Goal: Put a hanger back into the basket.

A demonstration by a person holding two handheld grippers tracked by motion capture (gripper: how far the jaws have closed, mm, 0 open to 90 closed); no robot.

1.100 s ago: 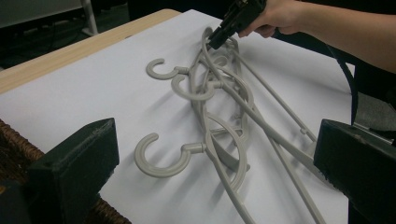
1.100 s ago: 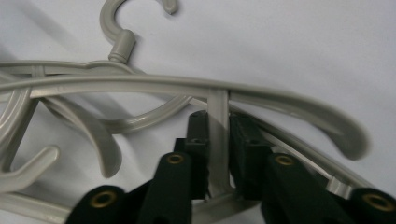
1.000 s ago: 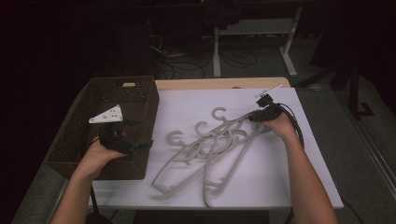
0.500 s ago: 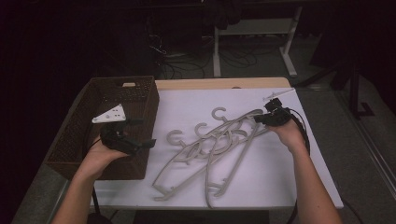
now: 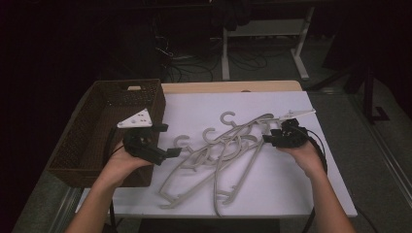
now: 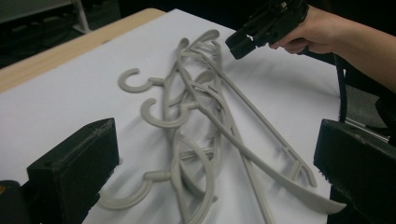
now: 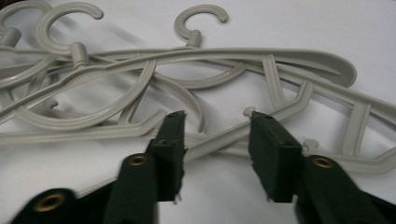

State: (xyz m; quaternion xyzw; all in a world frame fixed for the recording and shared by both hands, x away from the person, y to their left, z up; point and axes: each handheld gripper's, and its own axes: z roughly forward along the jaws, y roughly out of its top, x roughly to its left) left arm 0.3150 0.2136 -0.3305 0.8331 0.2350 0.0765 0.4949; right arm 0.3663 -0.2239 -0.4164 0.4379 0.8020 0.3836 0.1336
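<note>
Hangers: a tangled pile of grey plastic hangers lies on the white table top, near its middle, hooks pointing toward the far edge, bars crossing one another
Right gripper: the right gripper sits at the right end of the pile, low over the sheet; its jaws have just been opening and stand apart, with a thin hanger bar passing between them, pads not pressing on it
Left gripper: the left gripper hovers at the left side of the pile, just beside the basket; jaws wide apart, nothing between them
Basket: a dark woven basket stands at the table's left edge, apart from the hangers
</note>
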